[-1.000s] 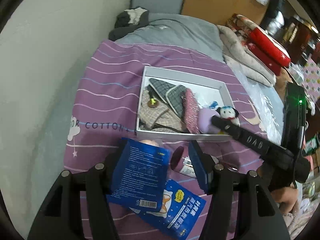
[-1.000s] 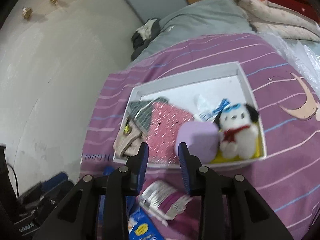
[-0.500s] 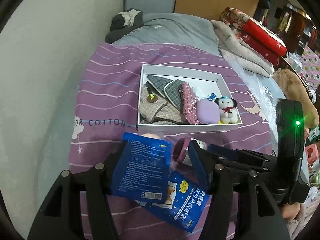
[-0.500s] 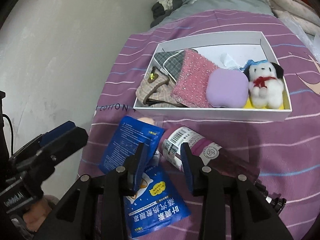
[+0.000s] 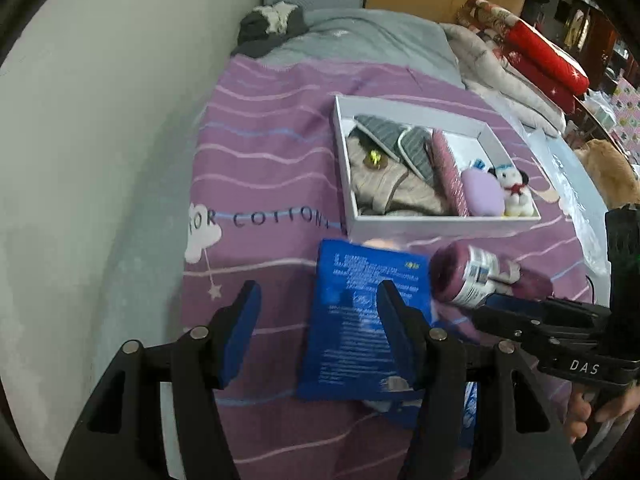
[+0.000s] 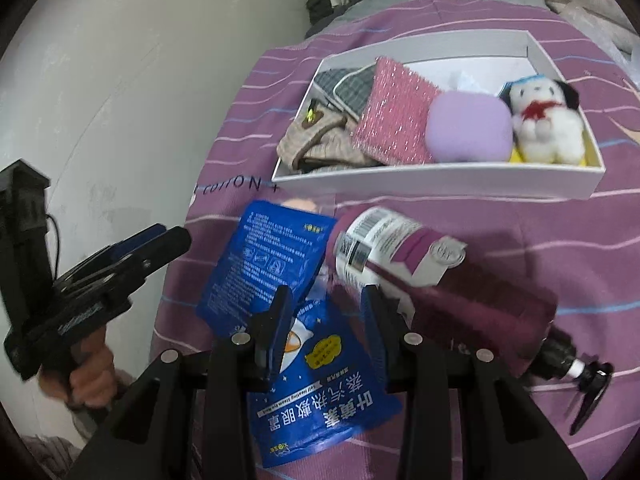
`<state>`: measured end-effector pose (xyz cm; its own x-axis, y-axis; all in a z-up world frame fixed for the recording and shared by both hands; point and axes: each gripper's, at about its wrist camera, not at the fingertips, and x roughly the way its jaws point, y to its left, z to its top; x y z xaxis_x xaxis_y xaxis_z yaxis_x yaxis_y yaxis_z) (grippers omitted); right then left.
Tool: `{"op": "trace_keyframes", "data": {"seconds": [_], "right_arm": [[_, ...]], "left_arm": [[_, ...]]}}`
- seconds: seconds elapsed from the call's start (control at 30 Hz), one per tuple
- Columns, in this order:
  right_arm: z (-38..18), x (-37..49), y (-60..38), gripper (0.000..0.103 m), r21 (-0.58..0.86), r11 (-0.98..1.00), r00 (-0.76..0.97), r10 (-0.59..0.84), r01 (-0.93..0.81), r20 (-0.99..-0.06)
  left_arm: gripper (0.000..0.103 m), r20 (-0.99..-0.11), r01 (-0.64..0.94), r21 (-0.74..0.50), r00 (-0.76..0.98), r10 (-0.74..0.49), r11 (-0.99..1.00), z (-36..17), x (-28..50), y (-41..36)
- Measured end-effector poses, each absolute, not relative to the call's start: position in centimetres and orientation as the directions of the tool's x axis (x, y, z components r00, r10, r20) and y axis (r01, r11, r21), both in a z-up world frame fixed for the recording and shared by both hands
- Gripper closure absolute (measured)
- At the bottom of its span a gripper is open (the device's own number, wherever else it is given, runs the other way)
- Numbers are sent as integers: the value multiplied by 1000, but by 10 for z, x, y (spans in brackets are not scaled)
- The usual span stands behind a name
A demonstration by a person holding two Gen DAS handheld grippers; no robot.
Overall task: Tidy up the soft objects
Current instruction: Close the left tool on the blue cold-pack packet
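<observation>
A white box (image 5: pixel 440 222) (image 6: pixel 440 178) on the purple bedspread holds a plaid pouch (image 6: pixel 316 144), a pink glitter pouch (image 6: pixel 396 120), a lilac soft pad (image 6: pixel 468 128) and a white plush dog (image 6: pixel 546 120). In front of the box lie two blue packets (image 5: pixel 360 312) (image 6: pixel 264 264) (image 6: pixel 328 400) and a purple yarn roll with a white label (image 5: pixel 476 276) (image 6: pixel 424 264). My left gripper (image 5: pixel 318 316) is open and empty, to the left of the upper packet. My right gripper (image 6: pixel 326 320) is open and empty, low over the lower packet beside the roll.
A white wall (image 5: pixel 100 140) runs along the bed's left edge. A grey blanket (image 5: pixel 360 44) and folded quilts (image 5: pixel 520 60) lie beyond the box. A small black pump part (image 6: pixel 588 380) lies right of the roll.
My right gripper has pulled back from the box and dropped low over the blue packets and roll. My left gripper has shifted left, off the upper packet.
</observation>
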<state>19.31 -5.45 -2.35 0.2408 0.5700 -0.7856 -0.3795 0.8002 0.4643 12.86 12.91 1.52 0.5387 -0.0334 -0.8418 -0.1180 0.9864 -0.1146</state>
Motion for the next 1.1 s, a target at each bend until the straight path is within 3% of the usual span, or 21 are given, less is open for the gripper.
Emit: {"op": "trace_keyframes", "data": {"seconds": [0.1,0.17,0.43,0.6,0.67,0.73,0.8,0.93,1.1], "right_arm": [[-32,187,-50,65,429,810,233,542,-400,-807],[-37,183,-47,55,419,805,225,540,-420,-811],[-50,189,-59,54,437,815,235,542,-382,-807],[-56,186,-65,36,438,812,203,538,-385,-818],[-54,182,-62,25,441,798,187,547,-411,-816],[-53,177,-55,20,415,790,176,535,-452,-826],[-53,173,-50,16,387,788,174,517,-479,-838],[-57,166,-38,0,358,769,169,510,-530,-844],[-57,157,-28,0,311,768,182,480,-560,-858]], "left_arm": [[42,-848,-79,-170,520,-106,982,6,127,137],[42,-856,-47,-214,490,-164,976,-3,129,139],[37,-910,-31,-196,378,-170,980,-34,138,127],[36,-906,-30,-144,406,-120,989,-25,133,117],[36,-886,-15,-167,440,-144,986,-15,128,119],[35,-860,23,-235,461,-219,972,-7,122,122],[35,-866,35,-278,424,-266,960,-14,123,124],[35,-912,6,-254,330,-242,967,-39,132,123],[35,-915,3,-227,343,-214,974,-37,132,121]]}}
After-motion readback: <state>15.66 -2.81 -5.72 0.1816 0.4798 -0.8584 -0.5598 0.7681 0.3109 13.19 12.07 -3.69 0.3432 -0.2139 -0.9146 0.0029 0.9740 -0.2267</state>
